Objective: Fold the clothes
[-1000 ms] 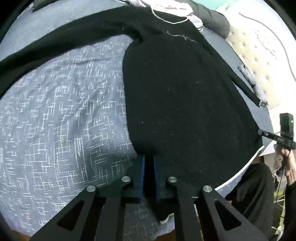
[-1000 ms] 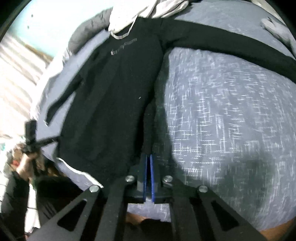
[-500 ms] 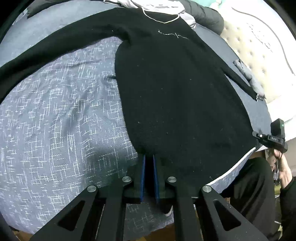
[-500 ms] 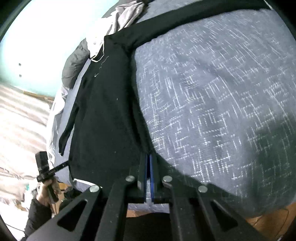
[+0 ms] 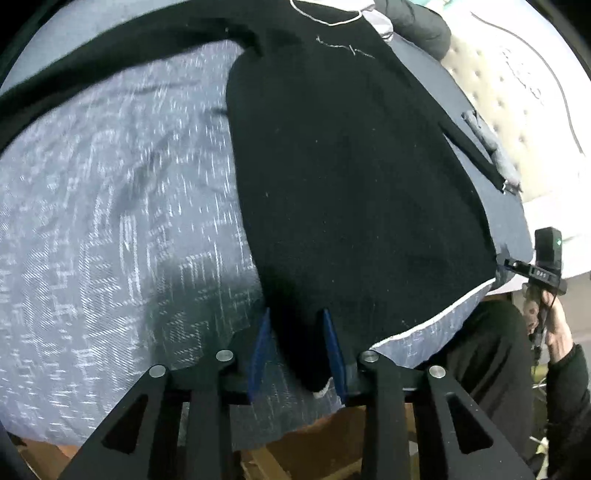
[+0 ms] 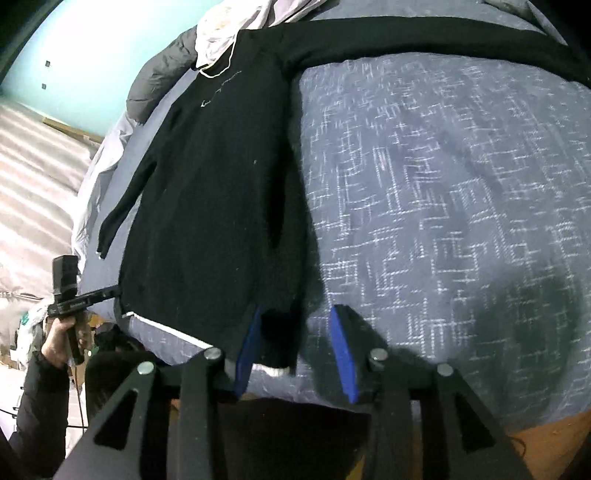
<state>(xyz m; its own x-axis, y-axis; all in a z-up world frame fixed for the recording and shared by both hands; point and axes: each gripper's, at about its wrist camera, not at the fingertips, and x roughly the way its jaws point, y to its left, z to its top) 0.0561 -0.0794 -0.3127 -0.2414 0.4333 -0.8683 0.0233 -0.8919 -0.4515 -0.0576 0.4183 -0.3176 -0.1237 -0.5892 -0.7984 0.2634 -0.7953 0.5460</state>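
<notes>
- My left gripper: jaws just opened, apart, black sweater hem corner loose between the 2 pads
- My right gripper: jaws just opened, apart, other hem corner between them, unclamped
- Sweater flat on blue-grey bedspread, 1 sleeve stretched out sideways
- Pale clothes pile by collar
</notes>
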